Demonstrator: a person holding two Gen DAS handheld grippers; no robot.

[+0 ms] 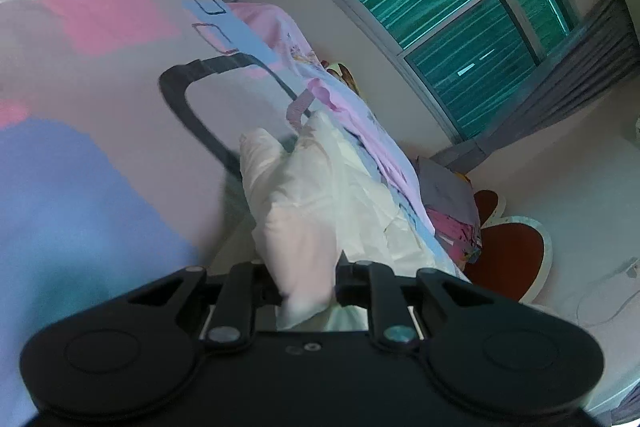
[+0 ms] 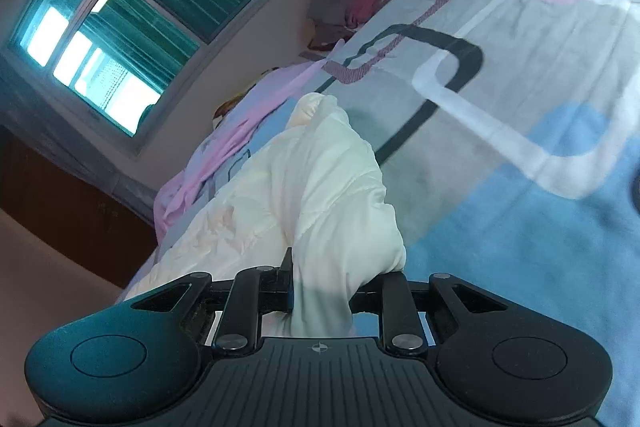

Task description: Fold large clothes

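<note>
The patterned bedspread (image 1: 100,107) fills the view beyond both grippers. On it, straight ahead, lies the white garment (image 2: 280,195), soft, light and limp. The left gripper (image 1: 308,291) pinches a bunched fold of it; the right gripper (image 2: 320,295) likewise. Holding at hems or corners would probably control it best.

White garment (image 1: 320,187) — thin, cream-white fabric, crinkled w/ lots of small creases, bunched rather than flat. In left wrist view it rises as a gathered fold up the middle & trails off to the right along the patterned bedsheet (image 1: 100,67). In right wrist view the same garment (image 2: 320,187) humps up in a rounded peak, rest spreading lower left over the sheet (image 2: 520,147).
</note>
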